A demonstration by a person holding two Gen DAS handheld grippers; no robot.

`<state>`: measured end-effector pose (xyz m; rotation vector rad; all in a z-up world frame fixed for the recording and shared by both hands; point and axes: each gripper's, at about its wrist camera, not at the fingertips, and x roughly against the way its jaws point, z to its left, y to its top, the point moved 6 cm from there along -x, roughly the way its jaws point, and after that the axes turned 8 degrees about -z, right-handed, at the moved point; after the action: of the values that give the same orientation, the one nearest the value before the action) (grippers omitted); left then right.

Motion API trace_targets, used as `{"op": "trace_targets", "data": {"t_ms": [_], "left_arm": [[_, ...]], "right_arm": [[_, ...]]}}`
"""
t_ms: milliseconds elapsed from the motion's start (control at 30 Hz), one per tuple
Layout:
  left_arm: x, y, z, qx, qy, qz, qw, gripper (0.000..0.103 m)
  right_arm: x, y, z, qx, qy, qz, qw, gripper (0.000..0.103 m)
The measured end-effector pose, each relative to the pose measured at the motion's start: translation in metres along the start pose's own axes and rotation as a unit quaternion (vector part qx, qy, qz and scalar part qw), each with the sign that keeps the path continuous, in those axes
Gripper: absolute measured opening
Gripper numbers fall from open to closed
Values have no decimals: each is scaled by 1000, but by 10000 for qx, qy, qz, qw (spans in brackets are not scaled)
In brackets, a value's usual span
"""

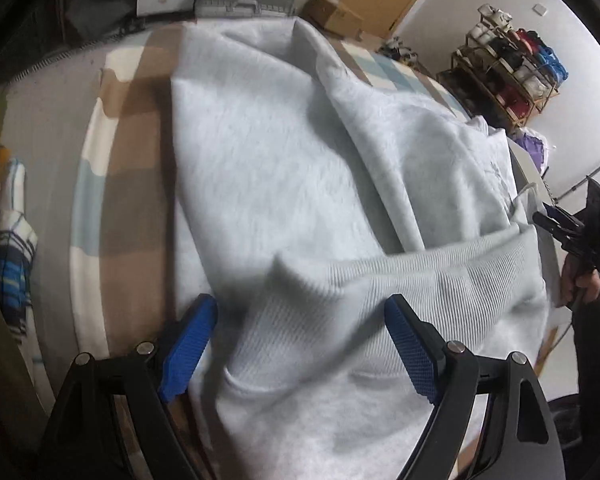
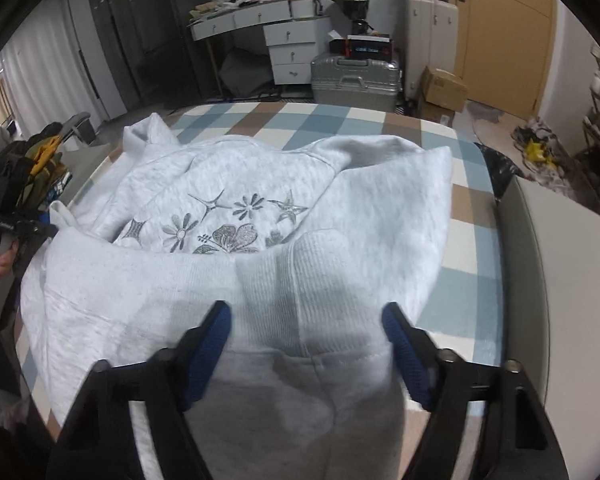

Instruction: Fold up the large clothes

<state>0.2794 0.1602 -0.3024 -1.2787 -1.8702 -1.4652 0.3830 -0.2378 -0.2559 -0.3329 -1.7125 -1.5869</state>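
Checked blue-brown-white bedcover (image 2: 380, 120) on bed, cluttered bedroom behind. Pale grey fleece sweatshirt with silver flower print (image 2: 228, 224) lies part-folded across cover. Left gripper (image 1: 300, 344) jaws apart over ribbed hem, nothing clamped. Right gripper (image 2: 306, 344) jaws apart, straddling ribbed cuff, pads not pressing.

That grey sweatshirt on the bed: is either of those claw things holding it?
No. Both sets of jaws stand open over the sweatshirt's ribbed edge, gripping nothing.

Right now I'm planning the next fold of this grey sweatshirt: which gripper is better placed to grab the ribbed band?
Left, slightly. The left gripper has open jaws straddling a raised ridge of the ribbed band on the sweatshirt. The right gripper is open over flatter ribbing.
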Motion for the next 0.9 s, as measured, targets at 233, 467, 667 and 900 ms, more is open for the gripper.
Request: {"op": "trace_targets", "data": {"t_ms": [233,467,667,900], "left_arm": [[22,-25,-38,-860,-138,6,9962,9],[51,-19,-24,-589,445,-451,9963,7],[81,27,-43,-698,1148,-963,9862,6],[102,120,-43,-373,1403,-1166,9825,2]], "right_arm": [[29,-4,1,-210,210,-314,9991,15],[61,5,16,-255,71,-820,9963,12],[98,48,19,-345,128,-1521,9877,12],[94,109,-14,-839,-535,-1898,9768,12]]}}
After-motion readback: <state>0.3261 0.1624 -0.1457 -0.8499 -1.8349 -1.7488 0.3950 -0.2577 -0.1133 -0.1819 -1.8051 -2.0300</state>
